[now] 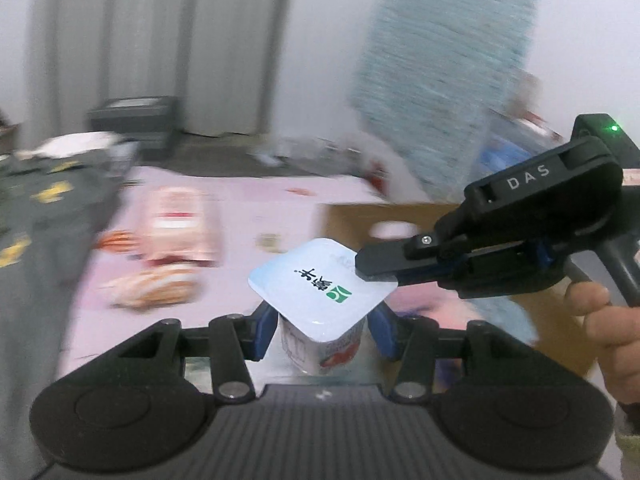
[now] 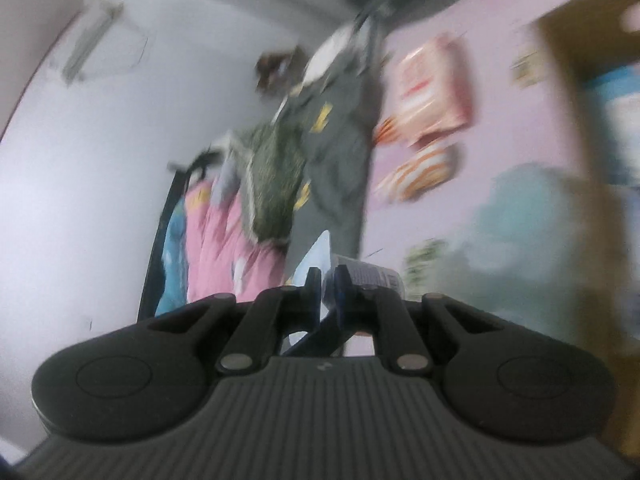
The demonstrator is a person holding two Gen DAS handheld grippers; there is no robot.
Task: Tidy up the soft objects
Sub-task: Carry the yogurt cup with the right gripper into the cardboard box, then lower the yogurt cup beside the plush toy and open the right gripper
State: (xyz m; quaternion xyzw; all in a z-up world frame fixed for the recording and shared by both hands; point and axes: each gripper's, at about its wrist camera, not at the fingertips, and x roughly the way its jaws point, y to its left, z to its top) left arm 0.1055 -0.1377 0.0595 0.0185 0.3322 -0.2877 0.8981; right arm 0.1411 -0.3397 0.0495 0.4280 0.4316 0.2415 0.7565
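Observation:
A small yogurt cup [image 1: 340, 350] with a white square foil lid [image 1: 320, 292] stands upright between the blue pads of my left gripper [image 1: 325, 330], which is shut on its sides. My right gripper [image 1: 370, 269] reaches in from the right, held by a person's hand [image 1: 600, 320], and is shut on the near right corner of the lid. In the blurred right wrist view, my right gripper [image 2: 328, 294] pinches the thin white lid [image 2: 318, 250], and the cup's side [image 2: 372, 274] shows just beyond the fingers.
Pink bedding [image 1: 240, 200] lies below with red and white snack packs [image 1: 180, 228] and an orange-striped pack [image 1: 156, 286]. A grey garment [image 1: 36, 216] lies left, a cardboard box [image 1: 360, 220] right. A teal cloth [image 1: 444, 80] hangs behind.

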